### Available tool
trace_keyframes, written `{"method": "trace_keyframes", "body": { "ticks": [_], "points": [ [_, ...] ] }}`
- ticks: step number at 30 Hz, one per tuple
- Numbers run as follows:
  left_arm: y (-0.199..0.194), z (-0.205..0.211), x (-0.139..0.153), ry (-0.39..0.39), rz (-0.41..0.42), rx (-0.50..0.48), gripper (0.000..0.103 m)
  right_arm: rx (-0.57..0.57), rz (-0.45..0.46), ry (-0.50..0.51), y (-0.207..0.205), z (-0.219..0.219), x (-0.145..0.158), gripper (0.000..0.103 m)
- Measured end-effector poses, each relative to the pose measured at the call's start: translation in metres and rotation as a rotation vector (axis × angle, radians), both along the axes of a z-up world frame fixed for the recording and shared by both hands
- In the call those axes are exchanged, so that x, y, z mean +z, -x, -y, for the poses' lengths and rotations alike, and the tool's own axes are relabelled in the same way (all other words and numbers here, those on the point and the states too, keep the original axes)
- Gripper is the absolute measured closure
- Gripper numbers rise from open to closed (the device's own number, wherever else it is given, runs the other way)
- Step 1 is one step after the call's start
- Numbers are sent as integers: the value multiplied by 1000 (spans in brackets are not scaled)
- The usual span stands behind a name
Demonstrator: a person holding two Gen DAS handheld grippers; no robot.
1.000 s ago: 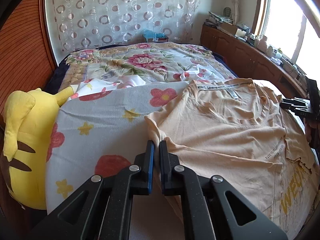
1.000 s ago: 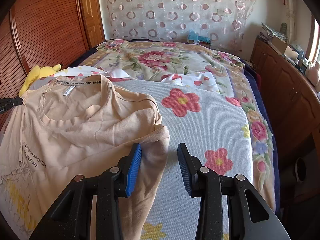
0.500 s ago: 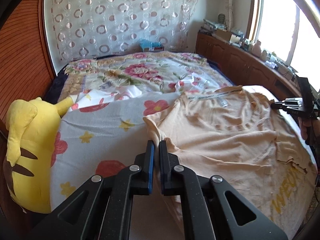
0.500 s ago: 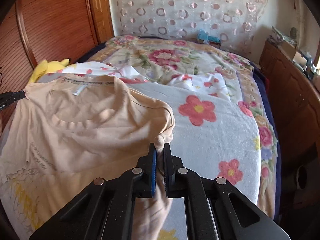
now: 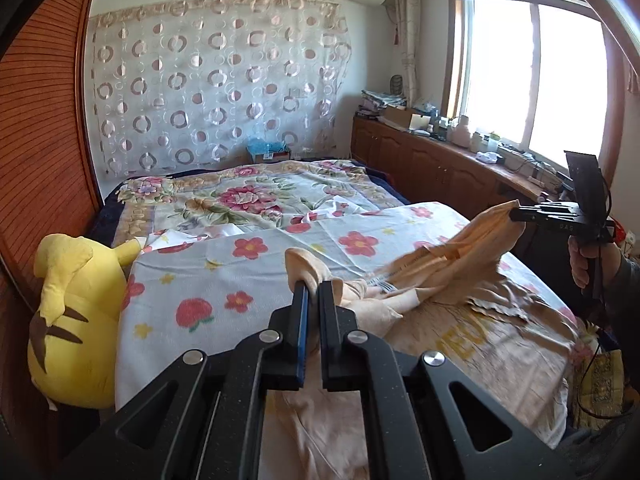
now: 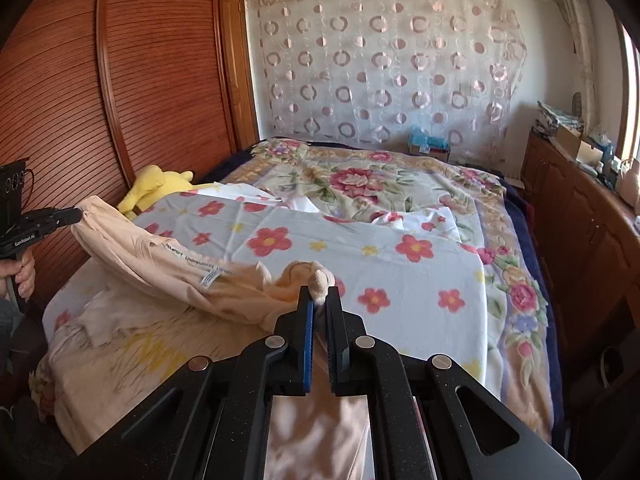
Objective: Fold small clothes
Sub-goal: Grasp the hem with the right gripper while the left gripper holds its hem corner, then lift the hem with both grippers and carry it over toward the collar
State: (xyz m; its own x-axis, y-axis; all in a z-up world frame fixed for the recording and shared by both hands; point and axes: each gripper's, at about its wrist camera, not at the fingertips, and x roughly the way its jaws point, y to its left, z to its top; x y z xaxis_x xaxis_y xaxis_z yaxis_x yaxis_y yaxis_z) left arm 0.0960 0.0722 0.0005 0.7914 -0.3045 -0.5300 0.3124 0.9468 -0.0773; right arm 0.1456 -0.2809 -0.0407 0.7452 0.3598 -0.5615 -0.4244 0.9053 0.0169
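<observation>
A peach T-shirt [image 5: 452, 264] with yellow print lies on the flowered bed, its collar end lifted off the sheet. My left gripper [image 5: 314, 286] is shut on one shoulder corner of the shirt and holds it up. My right gripper [image 6: 319, 294] is shut on the other shoulder corner [image 6: 318, 278]. The shirt [image 6: 168, 276] hangs slack between them, with its lower part resting on the bed. The right gripper also shows at the far right of the left wrist view [image 5: 516, 212], and the left gripper shows at the far left of the right wrist view [image 6: 78, 214].
A yellow plush toy [image 5: 72, 312] lies at the bed's left edge by a slatted wooden wall [image 6: 80, 92]. A wooden cabinet [image 5: 432, 164] with clutter runs along the right under the window. A floral quilt [image 5: 248, 196] covers the far bed.
Both grippers have risen, lifting the shirt's shoulder end off the bed. The right gripper, open a second ago, closed on its corner.
</observation>
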Motion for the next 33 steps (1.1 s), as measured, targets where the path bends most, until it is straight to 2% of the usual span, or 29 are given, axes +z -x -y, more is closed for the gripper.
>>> {"method": "trace_keyframes", "body": {
  "ticks": [7, 13, 15, 17, 20, 21, 24, 28, 33],
  "points": [
    [81, -9, -1, 50, 18, 1, 97, -17, 7, -36, 99, 33, -10, 98],
    [127, -14, -4, 62, 5, 25, 97, -50, -27, -50, 163, 56, -7, 98],
    [133, -14, -10, 63, -25, 34, 97, -52, -53, -28, 176, 59, -10, 98],
    [135, -12, -18, 50, -43, 38, 97, -61, -92, -9, 181, 58, -12, 98],
    [133, -12, -24, 22, -63, 48, 78, -67, -137, 26, 176, 58, -21, 98],
    [130, -14, -26, 25, -72, 60, 77, -64, -144, 25, 177, 59, -23, 97],
    [120, -13, -31, -4, -86, 63, 69, -70, -132, 51, 171, 56, -15, 93],
    [98, -8, -43, -50, -112, 71, 67, -70, -102, 69, 162, 40, -1, 87],
    [70, -5, -65, -83, -168, 73, 67, -74, -73, 108, 149, 32, -4, 64]
  ]
}}
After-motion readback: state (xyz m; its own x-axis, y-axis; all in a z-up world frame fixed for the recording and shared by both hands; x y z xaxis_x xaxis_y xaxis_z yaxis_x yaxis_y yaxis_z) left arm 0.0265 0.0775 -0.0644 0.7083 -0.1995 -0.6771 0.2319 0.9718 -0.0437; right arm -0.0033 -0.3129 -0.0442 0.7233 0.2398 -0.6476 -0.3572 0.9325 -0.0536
